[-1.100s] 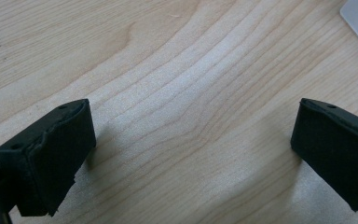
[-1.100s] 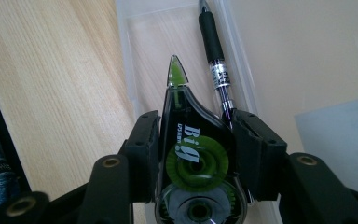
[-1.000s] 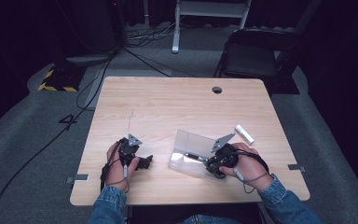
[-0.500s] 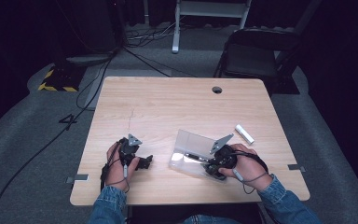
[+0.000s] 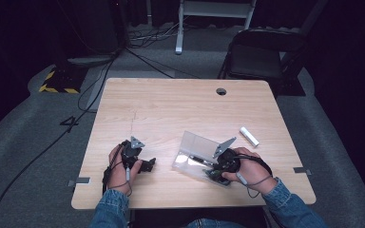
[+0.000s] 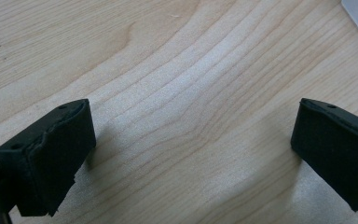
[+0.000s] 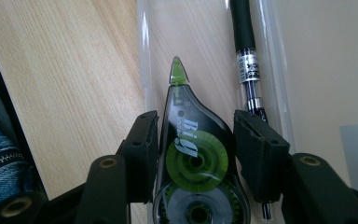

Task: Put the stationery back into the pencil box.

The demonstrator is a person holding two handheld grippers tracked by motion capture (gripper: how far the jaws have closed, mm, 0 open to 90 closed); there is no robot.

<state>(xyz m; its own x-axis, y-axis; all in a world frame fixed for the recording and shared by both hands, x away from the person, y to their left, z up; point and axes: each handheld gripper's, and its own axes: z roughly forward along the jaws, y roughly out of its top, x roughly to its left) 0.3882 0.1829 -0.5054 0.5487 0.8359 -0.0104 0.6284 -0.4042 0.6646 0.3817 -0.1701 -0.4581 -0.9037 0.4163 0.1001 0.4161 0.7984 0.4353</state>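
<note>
Two things lie in the clear plastic box (image 5: 195, 154): a correction tape roller (image 7: 196, 154) and a black pen (image 7: 247, 51). The roller is dark and see-through, with green wheels inside and a green pointed tip. It sits between the jaws of the right tongs (image 7: 196, 144). Both black jaws press on its sides, so the right tongs have closed on it. The pen lies just beside the roller, along the box wall, next to the far jaw of the right tongs. Its top end runs off the edge of the right gripper view, and its lower end goes behind the jaw.

From the high view, the box is open, with its clear lid standing up past the right tongs (image 5: 214, 167). What is inside looks small and blurry from up there. The right hand (image 5: 249, 168) covers part of the tongs, and a blue denim sleeve (image 5: 290, 206) comes in from the bottom edge.

One small white stick (image 5: 249, 136) lies on the bench (image 5: 171, 104), past the right tongs and well apart from the box. I cannot tell what it is.

The left tongs (image 6: 191, 149) are wide open and hold nothing, with bare wood between the jaws. In the high view they (image 5: 145, 165) rest low on the bench in the left hand (image 5: 121, 164), near the box but not touching it.
</note>
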